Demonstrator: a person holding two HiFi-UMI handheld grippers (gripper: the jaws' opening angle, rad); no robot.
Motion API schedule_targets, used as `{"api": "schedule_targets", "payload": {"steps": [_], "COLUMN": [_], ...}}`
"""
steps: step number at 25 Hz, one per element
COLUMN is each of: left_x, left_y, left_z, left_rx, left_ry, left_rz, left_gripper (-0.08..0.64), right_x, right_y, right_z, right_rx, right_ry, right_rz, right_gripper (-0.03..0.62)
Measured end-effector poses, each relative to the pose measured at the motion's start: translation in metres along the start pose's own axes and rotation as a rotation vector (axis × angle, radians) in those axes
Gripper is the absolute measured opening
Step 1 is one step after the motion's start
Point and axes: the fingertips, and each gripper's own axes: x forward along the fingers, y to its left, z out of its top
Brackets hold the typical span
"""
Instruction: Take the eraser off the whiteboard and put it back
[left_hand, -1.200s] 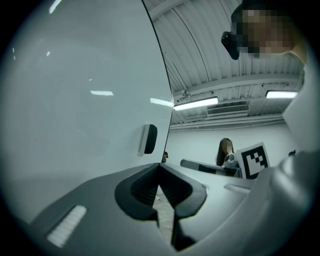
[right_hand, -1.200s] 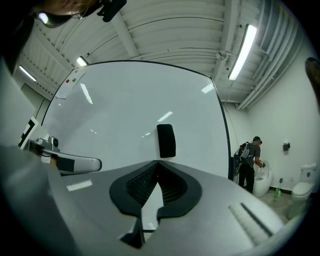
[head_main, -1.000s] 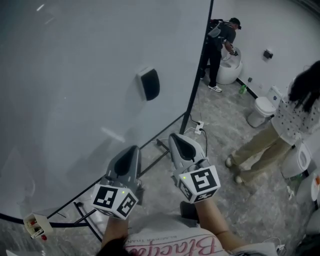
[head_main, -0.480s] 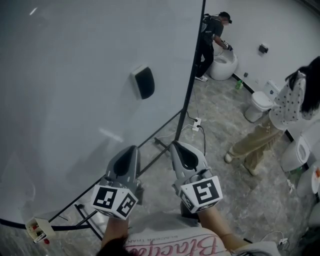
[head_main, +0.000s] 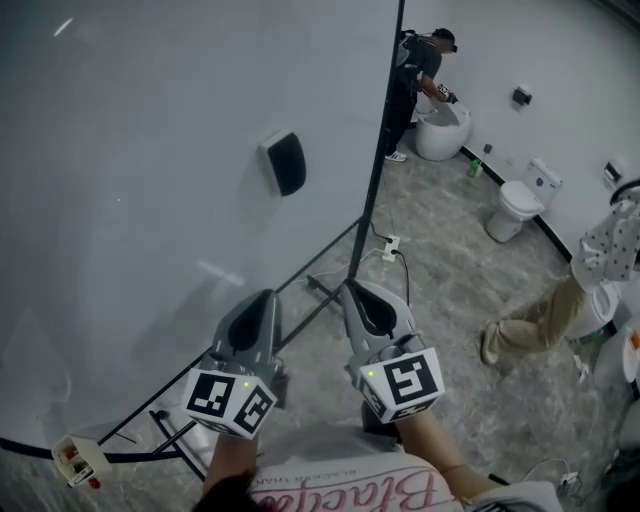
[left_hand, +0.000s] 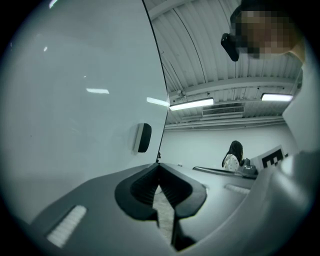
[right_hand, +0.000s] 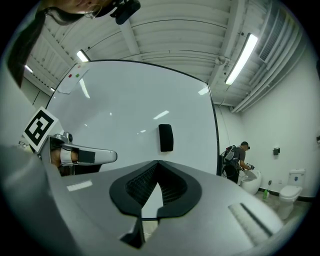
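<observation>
Since the earlier frame, the bystander (head_main: 610, 240) has walked toward the right edge. Left gripper (head_main: 262, 297): jaws closed, empty. Eraser (head_main: 285, 163): on the whiteboard (head_main: 140, 120), well beyond both grippers. Right gripper (head_main: 357, 292): jaws closed, empty. Removal and replacement both appear outstanding.

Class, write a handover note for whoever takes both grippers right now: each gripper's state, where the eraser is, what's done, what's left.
Left gripper: jaws together, nothing held.
Right gripper: jaws together, nothing held.
Eraser: on the whiteboard, ahead of both grippers, touched by neither.
Done: nothing yet; the eraser has not been taken off.
Left: move in, open a gripper, take the eraser off the board, then put it back.
</observation>
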Motion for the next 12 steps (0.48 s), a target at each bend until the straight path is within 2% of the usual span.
{"api": "schedule_targets", "payload": {"steps": [12], "left_x": [-0.0056], "left_y": [-0.0011], "left_z": [0.0048], "left_rx": [0.001], "left_ry": [-0.017], "left_rz": [-0.004], "left_gripper": [-0.002], "right_x": [-0.0013], "right_y": [0.0089], "right_z": [-0.0022], "right_rx": [-0.008], "right_ry": [0.011], "right_rz": [0.008], "right_gripper": [0.000]}}
